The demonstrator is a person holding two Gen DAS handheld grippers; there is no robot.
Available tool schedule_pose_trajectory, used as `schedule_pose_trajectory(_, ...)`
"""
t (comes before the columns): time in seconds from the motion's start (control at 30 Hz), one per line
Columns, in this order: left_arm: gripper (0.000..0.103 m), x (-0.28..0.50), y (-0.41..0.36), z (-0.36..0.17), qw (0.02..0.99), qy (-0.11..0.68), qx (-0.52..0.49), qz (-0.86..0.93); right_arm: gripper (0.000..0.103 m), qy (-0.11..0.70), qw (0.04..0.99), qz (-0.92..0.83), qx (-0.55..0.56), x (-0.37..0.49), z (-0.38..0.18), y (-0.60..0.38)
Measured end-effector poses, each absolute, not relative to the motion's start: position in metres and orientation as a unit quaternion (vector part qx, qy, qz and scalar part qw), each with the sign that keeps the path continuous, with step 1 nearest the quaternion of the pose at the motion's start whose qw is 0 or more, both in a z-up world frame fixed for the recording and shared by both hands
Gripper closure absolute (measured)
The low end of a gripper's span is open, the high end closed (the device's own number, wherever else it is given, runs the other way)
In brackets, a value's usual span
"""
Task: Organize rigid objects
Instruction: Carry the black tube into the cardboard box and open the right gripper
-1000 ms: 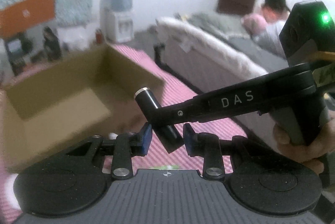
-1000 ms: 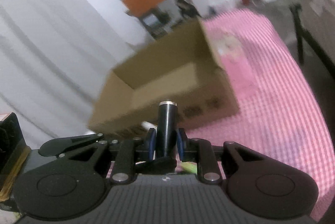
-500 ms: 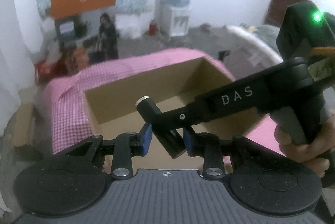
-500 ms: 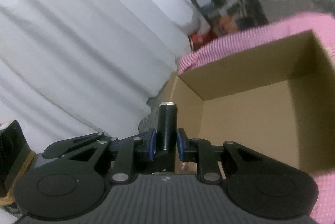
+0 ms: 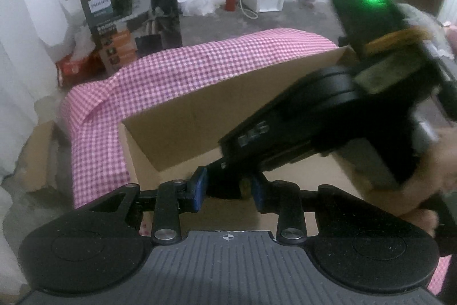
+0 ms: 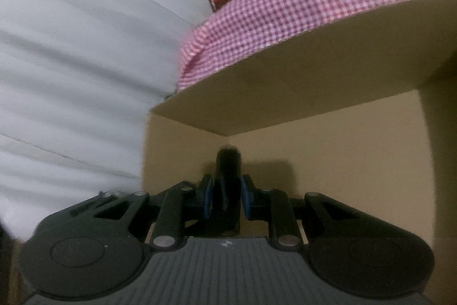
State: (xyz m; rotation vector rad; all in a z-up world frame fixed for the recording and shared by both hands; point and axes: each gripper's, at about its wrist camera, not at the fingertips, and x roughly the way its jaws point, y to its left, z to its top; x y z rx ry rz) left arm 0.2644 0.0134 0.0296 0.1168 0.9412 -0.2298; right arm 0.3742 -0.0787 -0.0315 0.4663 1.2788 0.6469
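Hidden parts: in the left wrist view the black cylinder (image 5: 228, 188) is largely covered by the right gripper (image 5: 225, 176), whose body crosses the picture; only a short dark stretch is seen between the blue pads. Its metal-ringed tip is not made out there.
Blur: the right gripper's body and its lettering are smeared; the hand (image 5: 428, 182) around its handle is cut off at the right edge.
Cut off: the cardboard box (image 5: 182, 116) is seen in part only; its near wall is hidden under the left gripper (image 5: 227, 191). In the right wrist view the box floor (image 6: 328, 151) is in shadow and the cylinder's far end (image 6: 228, 159) is dark and soft.
Left gripper: clenched on the black cylinder, pads pressed to both sides.
Right gripper: clenched on the same cylinder, which stands up between its pads.
Cylinder position: held by both grippers, inside the open top of the box, above its floor near a corner.
Surroundings: the box is set on a pink checked cloth (image 5: 171, 71); a white curtain (image 6: 71, 62) is seen beside it.
Change from earlier: the box was beside and ahead of the grippers; both are now over it, the cylinder within its walls. The grip is unchanged.
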Motion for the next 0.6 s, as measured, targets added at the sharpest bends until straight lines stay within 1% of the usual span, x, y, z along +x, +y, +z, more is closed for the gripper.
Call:
schedule_pose_trajectory(0.07, 0.070, 0.265, 0.016, 0.029, 0.884, 0.451, 0.059, -0.105, 0.082, 0.587, 0.728, 0.290, 0.203, 0.377, -0.037, -0.071)
schedule_pose_trajectory(0.33, 0.069, 0.259, 0.031, 0.037, 0.892, 0.442, 0.040, -0.087, 0.082, 0.586, 0.734, 0.288, 0.187, 0.385, -0.044, -0.045)
schedule_pose_trajectory(0.53, 0.064, 0.241, 0.037, 0.057, 0.906, 0.412, 0.025, -0.092, 0.081, 0.567, 0.745, 0.293, 0.193, 0.365, -0.016, -0.064)
schedule_pose_trajectory(0.6, 0.061, 0.232, 0.037, 0.064, 0.910, 0.402, 0.023, -0.096, 0.081, 0.558, 0.751, 0.299, 0.188, 0.356, -0.002, -0.072)
